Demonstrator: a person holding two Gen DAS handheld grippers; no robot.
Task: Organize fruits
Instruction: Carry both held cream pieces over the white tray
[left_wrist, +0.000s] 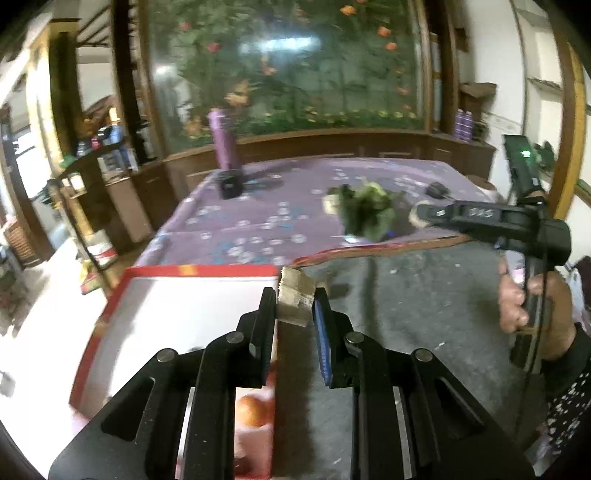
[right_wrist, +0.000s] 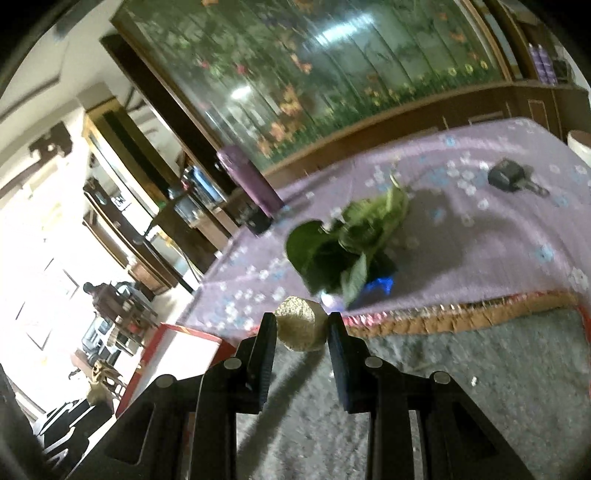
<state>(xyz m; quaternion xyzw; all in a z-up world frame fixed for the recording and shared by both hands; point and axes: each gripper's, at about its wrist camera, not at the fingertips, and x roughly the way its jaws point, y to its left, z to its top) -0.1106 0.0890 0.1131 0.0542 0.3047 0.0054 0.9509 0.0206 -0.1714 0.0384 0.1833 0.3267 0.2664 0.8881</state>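
Note:
My left gripper (left_wrist: 294, 308) is shut on a tan, boxy piece (left_wrist: 296, 300) and holds it over the right edge of a red-rimmed white box (left_wrist: 177, 317). An orange fruit (left_wrist: 254, 410) lies in that box under the gripper. My right gripper (right_wrist: 302, 328) is shut on a round tan fruit (right_wrist: 300, 329) above the grey table surface (right_wrist: 461, 387); from the left wrist view it (left_wrist: 419, 216) reaches in from the right with the fruit at its tip. A bunch of green leaves (right_wrist: 347, 240) lies on the purple cloth (right_wrist: 480, 236).
A purple bottle (left_wrist: 222, 138) and a small black object (left_wrist: 229, 184) stand at the far left of the cloth. Another black object (right_wrist: 508, 175) lies at the far right. A wooden cabinet with a floral glass panel (left_wrist: 295, 74) stands behind the table.

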